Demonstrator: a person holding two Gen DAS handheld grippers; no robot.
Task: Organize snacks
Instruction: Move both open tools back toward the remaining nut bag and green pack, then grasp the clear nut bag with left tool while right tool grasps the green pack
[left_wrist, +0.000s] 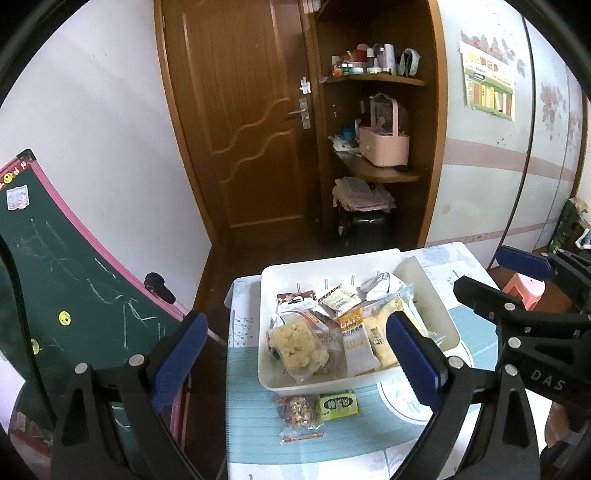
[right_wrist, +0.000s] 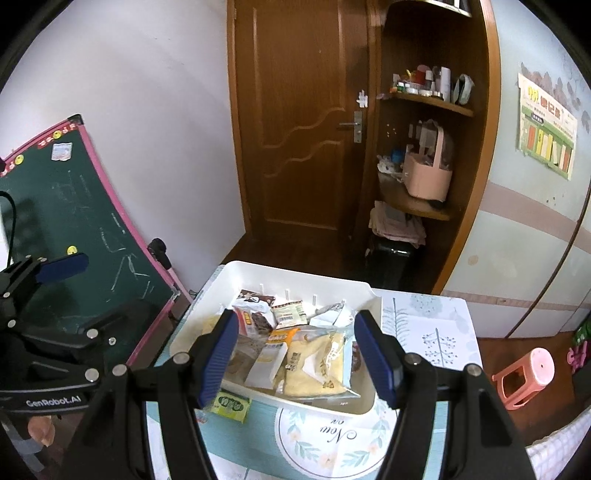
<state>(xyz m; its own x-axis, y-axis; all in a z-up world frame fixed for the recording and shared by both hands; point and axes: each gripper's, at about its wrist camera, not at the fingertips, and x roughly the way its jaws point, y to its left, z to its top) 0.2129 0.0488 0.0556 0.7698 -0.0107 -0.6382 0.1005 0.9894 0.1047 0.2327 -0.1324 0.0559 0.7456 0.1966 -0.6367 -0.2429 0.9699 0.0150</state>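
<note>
A white bin (left_wrist: 354, 382) (right_wrist: 332, 404) full of several snack packets stands on a small table with a patterned cloth (left_wrist: 258, 413) (right_wrist: 424, 332). In front of the bin lie a green packet (left_wrist: 339, 405) (right_wrist: 232, 404) and a clear nut packet (left_wrist: 298, 410). My left gripper (left_wrist: 299, 354) hovers above the table's near side, open and empty. My right gripper (right_wrist: 301, 354) hangs above the bin, its blue pads (right_wrist: 218, 360) apart with nothing between them. Each gripper shows in the other's view: the right gripper (left_wrist: 532, 280) at the right edge, the left gripper (right_wrist: 55, 273) at the left edge.
A green chalkboard with a pink frame (left_wrist: 74, 288) (right_wrist: 81, 206) leans left of the table. Behind are a wooden door (left_wrist: 251, 122), corner shelves with a pink basket (left_wrist: 384, 144) and a black bin (left_wrist: 365, 229). A pink stool (right_wrist: 524, 376) stands on the floor at the right.
</note>
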